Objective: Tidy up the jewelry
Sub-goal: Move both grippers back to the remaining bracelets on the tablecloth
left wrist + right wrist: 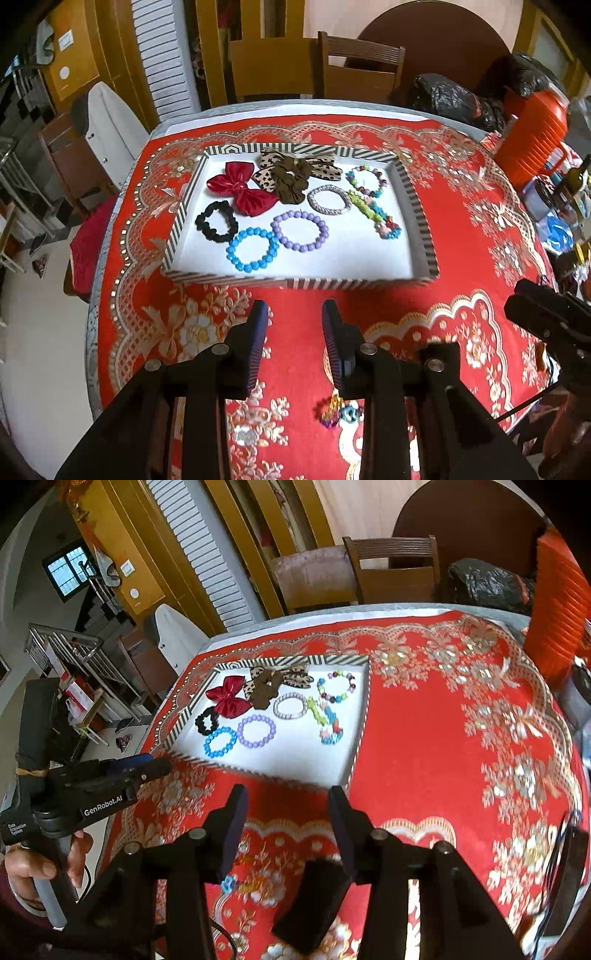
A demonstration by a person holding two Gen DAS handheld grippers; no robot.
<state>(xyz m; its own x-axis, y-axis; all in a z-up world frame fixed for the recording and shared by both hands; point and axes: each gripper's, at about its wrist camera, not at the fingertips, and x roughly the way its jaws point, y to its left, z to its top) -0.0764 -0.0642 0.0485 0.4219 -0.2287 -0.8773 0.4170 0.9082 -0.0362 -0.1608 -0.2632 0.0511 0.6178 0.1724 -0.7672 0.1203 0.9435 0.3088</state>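
Bracelet clearest from left wrist

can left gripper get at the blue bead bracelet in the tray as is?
Probably yes. The left gripper is open and empty, short of the tray; the blue bead bracelet lies flat near the front wall, nothing on top.
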